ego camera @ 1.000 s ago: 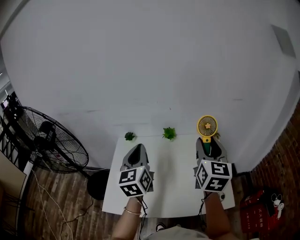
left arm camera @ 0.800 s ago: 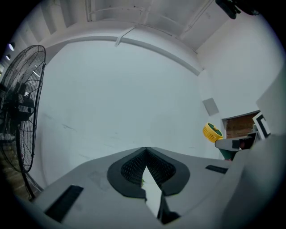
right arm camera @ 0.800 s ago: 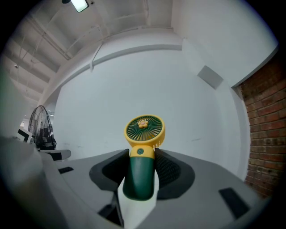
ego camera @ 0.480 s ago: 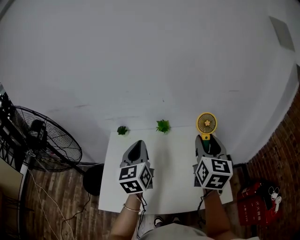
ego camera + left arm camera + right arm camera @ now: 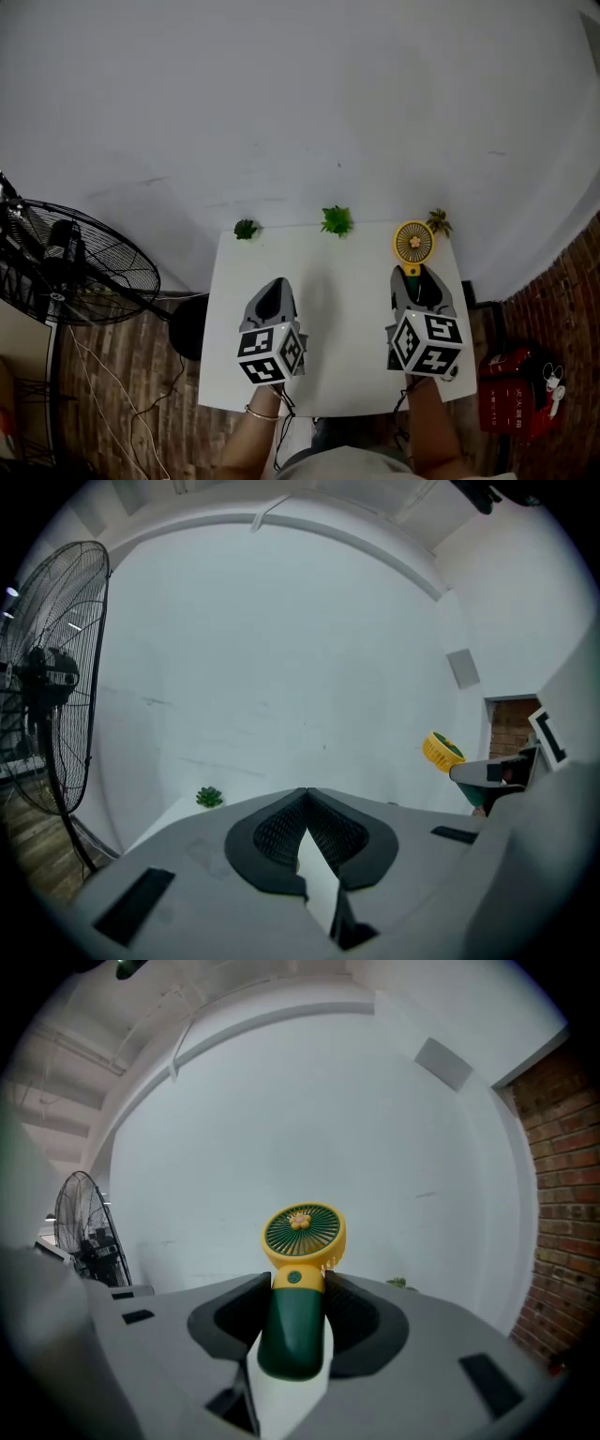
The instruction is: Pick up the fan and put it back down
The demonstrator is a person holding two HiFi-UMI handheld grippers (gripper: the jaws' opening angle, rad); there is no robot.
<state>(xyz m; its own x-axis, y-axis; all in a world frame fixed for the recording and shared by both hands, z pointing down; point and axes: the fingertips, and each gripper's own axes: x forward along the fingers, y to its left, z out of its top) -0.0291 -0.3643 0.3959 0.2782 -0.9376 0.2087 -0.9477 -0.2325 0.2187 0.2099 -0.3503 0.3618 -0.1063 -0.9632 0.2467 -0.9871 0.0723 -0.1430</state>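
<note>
The fan (image 5: 302, 1232) stands upright at frame centre, its green handle clamped in the right tongs (image 5: 295, 1290), over the upper right of the white worktop (image 5: 337, 281). The left tongs (image 5: 307, 794) are closed on nothing. The smooth, tapered handle could slip, so the fan might topple when set down.

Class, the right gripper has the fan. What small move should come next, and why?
Probably lower the right gripper gently toward the table, then open it. Its jaws are closed on the green handle of the fan, which stands upright over the table's far right part, so only setting it down seems left. The left gripper is shut and empty.
</note>
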